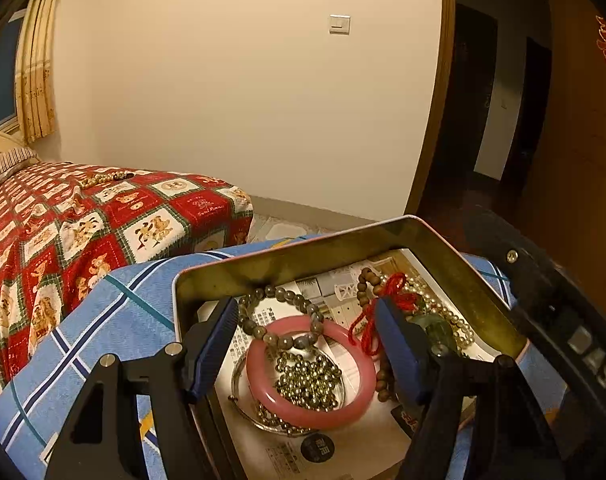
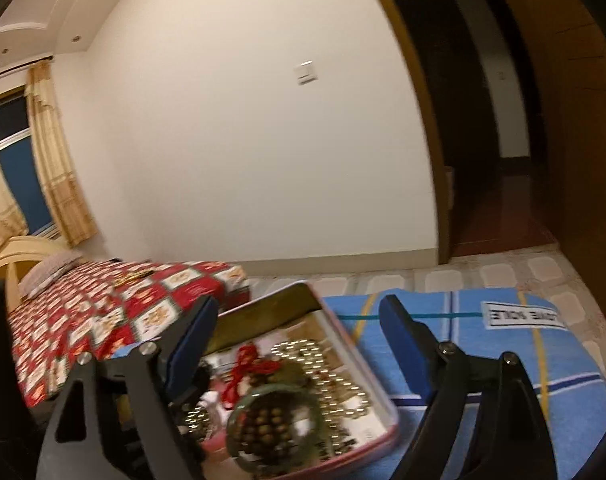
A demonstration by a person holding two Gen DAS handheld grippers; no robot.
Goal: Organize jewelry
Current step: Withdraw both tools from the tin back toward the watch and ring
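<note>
Left wrist view looks down into an open metal tin (image 1: 387, 236) lined with printed paper, and the jewelry is gathered inside it: a pink bangle (image 1: 309, 372) lies flat near the middle, a grey bead bracelet (image 1: 281, 316) rests partly over its far rim, small gold beads (image 1: 309, 380) fill its ring, and a thin silver bangle (image 1: 239, 394) shows under its left side. Further right are a brown bead strand (image 1: 367, 284), a red cord knot (image 1: 395, 292) and a pearl strand (image 1: 459, 320). The left hand-held gripper (image 1: 307, 344) stands wide above the pink bangle with nothing pressed between its pads. In the right wrist view, which is blurred, the right hand-held gripper (image 2: 299, 344) is also wide and empty, over the near corner of the tin, where a green bangle (image 2: 279, 428) lies around dark beads. To finish this step well, I think both should lift straight away, so no strand is caught. The tin sits on a blue checked cloth (image 1: 103, 320); beyond, another bead strand (image 1: 103, 179) lies on the red patterned bed (image 1: 83, 220), probably next to be collected.
</note>
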